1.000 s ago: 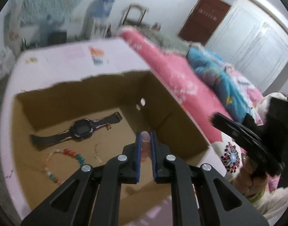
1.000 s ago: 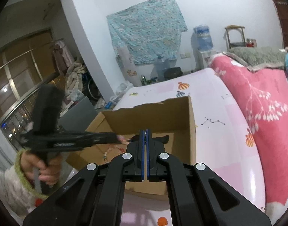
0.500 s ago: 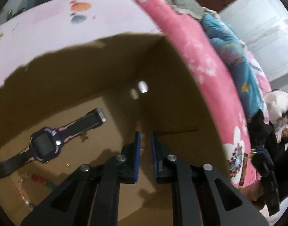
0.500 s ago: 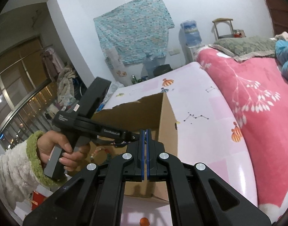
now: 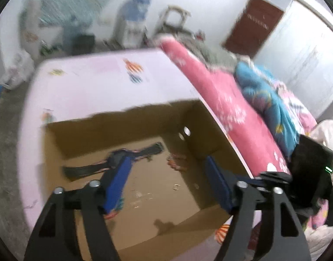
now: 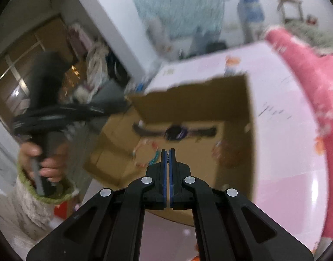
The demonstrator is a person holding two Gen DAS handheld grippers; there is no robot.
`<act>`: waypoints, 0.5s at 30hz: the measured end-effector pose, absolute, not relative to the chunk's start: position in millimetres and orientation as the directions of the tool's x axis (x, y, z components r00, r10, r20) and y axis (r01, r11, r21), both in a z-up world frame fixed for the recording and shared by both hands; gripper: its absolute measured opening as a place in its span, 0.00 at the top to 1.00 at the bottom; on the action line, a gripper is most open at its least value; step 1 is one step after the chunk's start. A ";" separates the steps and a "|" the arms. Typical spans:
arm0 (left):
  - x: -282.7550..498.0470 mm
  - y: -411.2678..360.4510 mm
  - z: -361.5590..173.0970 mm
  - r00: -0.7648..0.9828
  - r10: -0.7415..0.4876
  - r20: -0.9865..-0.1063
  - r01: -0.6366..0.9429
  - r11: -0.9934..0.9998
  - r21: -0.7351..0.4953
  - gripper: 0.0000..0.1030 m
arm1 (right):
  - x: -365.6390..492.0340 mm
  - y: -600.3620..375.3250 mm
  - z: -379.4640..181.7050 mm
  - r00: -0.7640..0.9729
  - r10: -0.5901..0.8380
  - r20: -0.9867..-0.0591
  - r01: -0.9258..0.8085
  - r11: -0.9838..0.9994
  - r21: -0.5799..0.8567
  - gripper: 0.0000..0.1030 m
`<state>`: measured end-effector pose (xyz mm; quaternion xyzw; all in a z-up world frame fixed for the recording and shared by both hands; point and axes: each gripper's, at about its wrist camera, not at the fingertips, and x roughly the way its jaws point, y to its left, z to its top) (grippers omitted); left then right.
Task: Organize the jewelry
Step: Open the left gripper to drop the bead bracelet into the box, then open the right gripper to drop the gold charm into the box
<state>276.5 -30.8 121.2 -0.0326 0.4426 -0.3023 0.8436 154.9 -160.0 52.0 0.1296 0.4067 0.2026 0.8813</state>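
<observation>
While the left gripper (image 5: 166, 174) hangs over the box (image 5: 214, 134) with its jaws spread wide and nothing between them, the right gripper (image 6: 168, 152) has its jaws pressed together with only a sliver of gap, gripping nothing that shows. Between the left jaws, at about 12 o'clock from them, a small pinkish bracelet (image 5: 177, 163) lies on the box floor near the far right corner. At 10 o'clock from the left jaws the watch (image 5: 118, 158) lies stretched out flat on the floor of the box. A bead bracelet (image 6: 144, 154) lies at 10 o'clock from the right jaws, blurred. The box stands on a pink-sheeted bed (image 5: 83, 91). Both views are smeared by motion.
</observation>
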 end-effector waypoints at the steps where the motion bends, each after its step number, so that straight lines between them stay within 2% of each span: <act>1: 264.0 -15.0 126.5 0.478 -0.520 -0.708 0.458 0.835 -0.304 0.26 | 161.0 -154.5 47.1 0.552 0.478 -0.683 -0.259 0.877 0.405 1.00; 5: 230.2 31.1 130.7 0.585 -0.482 -0.653 0.394 0.872 -0.291 0.14 | 178.7 -140.7 33.7 0.459 0.500 -0.734 -0.254 0.866 0.431 0.97; 9: 206.1 66.3 117.0 0.634 -0.451 -0.629 0.325 0.893 -0.312 0.13 | 179.5 -132.1 30.3 0.435 0.476 -0.765 -0.236 0.880 0.413 0.95; 13: 196.5 85.2 95.4 0.623 -0.460 -0.633 0.280 0.887 -0.368 0.12 | 175.1 -139.7 33.5 0.442 0.462 -0.769 -0.200 0.886 0.417 0.88; 15: 195.3 90.9 86.3 0.622 -0.459 -0.635 0.260 0.886 -0.385 0.12 | 167.1 -144.5 44.0 0.483 0.445 -0.754 -0.187 0.894 0.408 0.82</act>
